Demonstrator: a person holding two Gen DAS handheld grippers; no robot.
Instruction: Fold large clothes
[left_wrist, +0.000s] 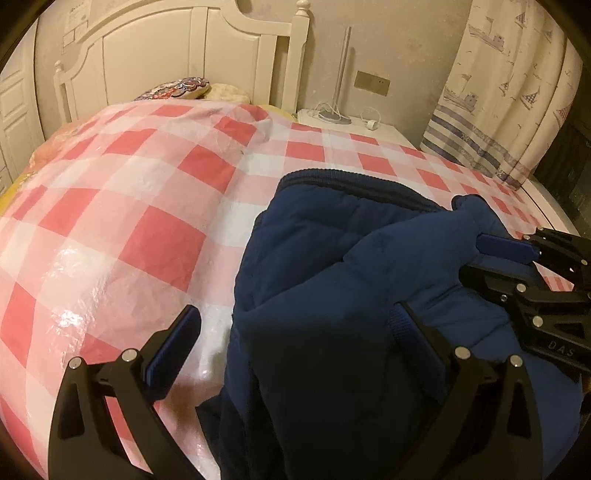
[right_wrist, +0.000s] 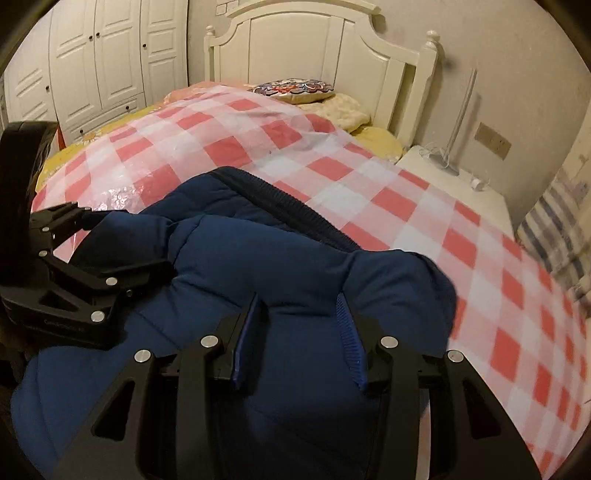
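A dark blue padded jacket lies bunched on the checked sheet, its zip edge along the far side. In the right wrist view a thick fold of the jacket bulges up between the pads of my right gripper, which press into it. That right gripper also shows at the right of the left wrist view, pinching the jacket's far corner. My left gripper stands wide. One of its fingers hangs over bare sheet and the other rests against the jacket. The left gripper appears at the left edge of the right wrist view.
A pink-and-white checked plastic sheet covers the bed. At the far end are a white headboard, a patterned pillow and a cream blanket. A white nightstand with a lamp base and a striped curtain stand to the right, and a white wardrobe to the left.
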